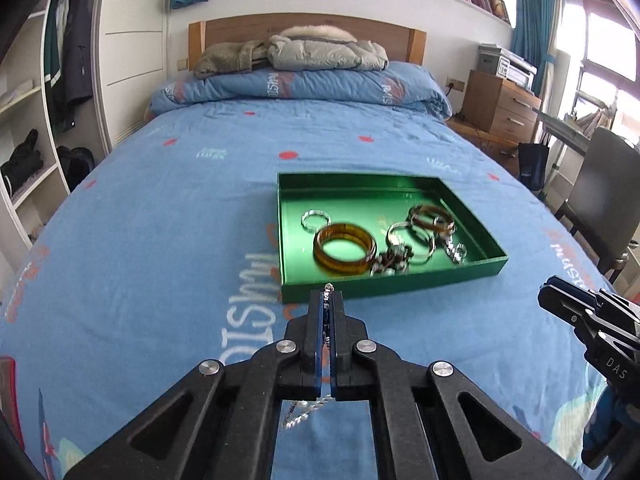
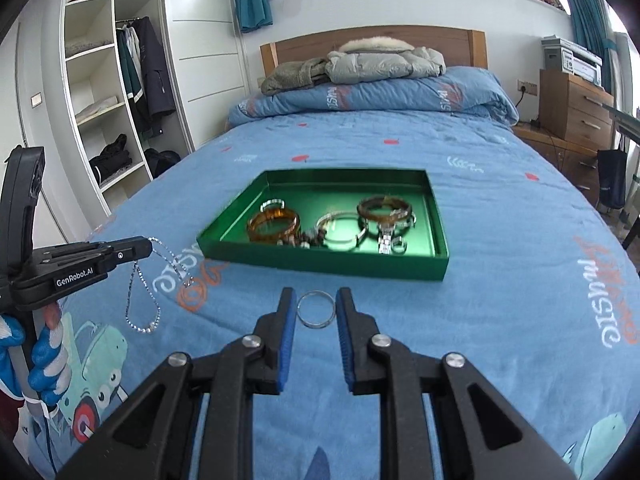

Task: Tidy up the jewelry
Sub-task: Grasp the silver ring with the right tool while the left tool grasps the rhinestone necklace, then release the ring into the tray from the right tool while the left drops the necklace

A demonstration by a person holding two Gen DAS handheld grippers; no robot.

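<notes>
A: Risks first. The left gripper pinches a thin silver chain necklace near one end only; most of it hangs free in a loop above the blue bedspread. My judgement: on the way to the green tray the dangling loop could snag on the tray's near wall, or slip out of so narrow a pinch.

B: And the right side?

A: The silver bangle lies flat on the soft bedspread, just short of the tray. A flat ring on yielding fabric may skid or tip when the pads close, or fabric could be caught with it.

B: Claw states?

A: Left: jaws closed tight on the chain, a bit of it showing at the tips and more trailing below. Right gripper: jaws partly open, straddling the bangle, one finger each side. Contact with the ring: cannot tell; it looks just beside both pads.

B: Tray contents?

A: Amber bangles, silver rings, a beaded piece, a watch-like band, all crowded toward the near half.
</notes>
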